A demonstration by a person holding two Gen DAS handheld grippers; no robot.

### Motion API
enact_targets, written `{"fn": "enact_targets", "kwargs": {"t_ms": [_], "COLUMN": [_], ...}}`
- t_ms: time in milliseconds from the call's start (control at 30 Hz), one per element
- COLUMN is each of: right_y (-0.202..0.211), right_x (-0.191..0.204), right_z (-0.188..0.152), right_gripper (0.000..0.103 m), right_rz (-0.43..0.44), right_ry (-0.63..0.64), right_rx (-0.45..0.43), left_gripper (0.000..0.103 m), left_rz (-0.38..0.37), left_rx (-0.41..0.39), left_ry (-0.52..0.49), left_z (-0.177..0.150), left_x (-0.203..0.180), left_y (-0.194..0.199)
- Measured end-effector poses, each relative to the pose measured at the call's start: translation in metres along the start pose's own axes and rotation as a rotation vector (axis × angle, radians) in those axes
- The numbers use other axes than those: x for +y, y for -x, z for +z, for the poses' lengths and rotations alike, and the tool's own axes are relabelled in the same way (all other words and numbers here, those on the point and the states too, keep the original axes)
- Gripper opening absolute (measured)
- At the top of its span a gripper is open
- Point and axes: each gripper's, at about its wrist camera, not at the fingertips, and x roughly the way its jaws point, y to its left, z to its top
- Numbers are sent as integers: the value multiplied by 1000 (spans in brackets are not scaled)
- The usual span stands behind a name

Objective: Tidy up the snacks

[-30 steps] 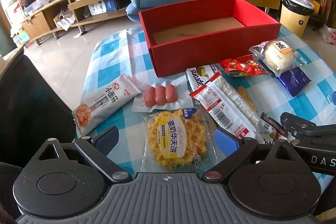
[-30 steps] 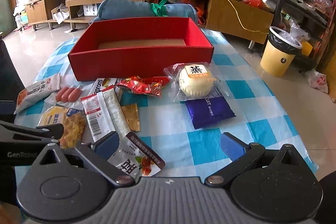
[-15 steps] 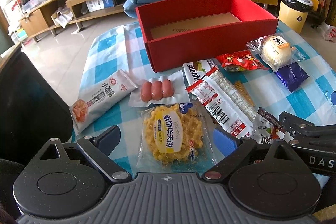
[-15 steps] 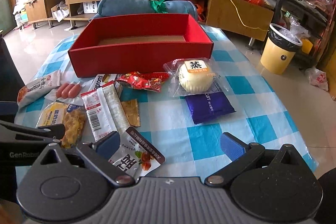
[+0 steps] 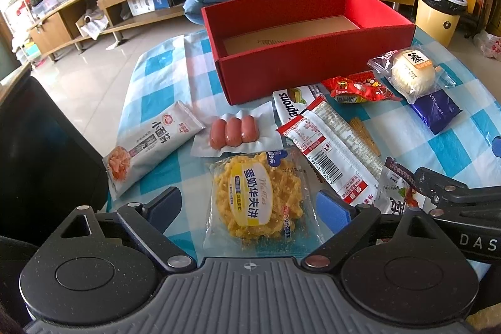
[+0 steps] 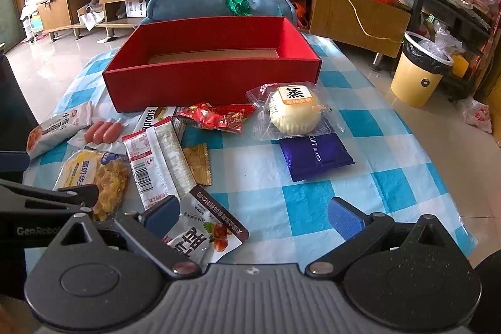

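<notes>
Left tool jaws have just been closing a little, still wide, straddling the yellow waffle pack on the desk — not gripping. Right tool wide, empty. Step: first pickup. Next — lower, pinch pack, carry to empty red box.

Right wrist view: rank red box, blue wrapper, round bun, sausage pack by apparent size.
1. red box
2. blue wrapper and round bun: look alike, not ranked
3. sausage pack
</notes>
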Motion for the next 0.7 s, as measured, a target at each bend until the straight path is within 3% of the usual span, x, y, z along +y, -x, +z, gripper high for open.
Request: {"fn": "enact_targets", "kwargs": {"t_ms": [700], "right_y": [-5], "right_x": [4], "right_z": [1], "right_gripper": [92], "right_rz": [22], "right_ry": [6], "right_rx": [23], "left_gripper": [93], "left_rz": [5], "left_rx": [26], "left_ry": [-3], "left_z": [1], "left_x": [0], "left_y": [-3]}}
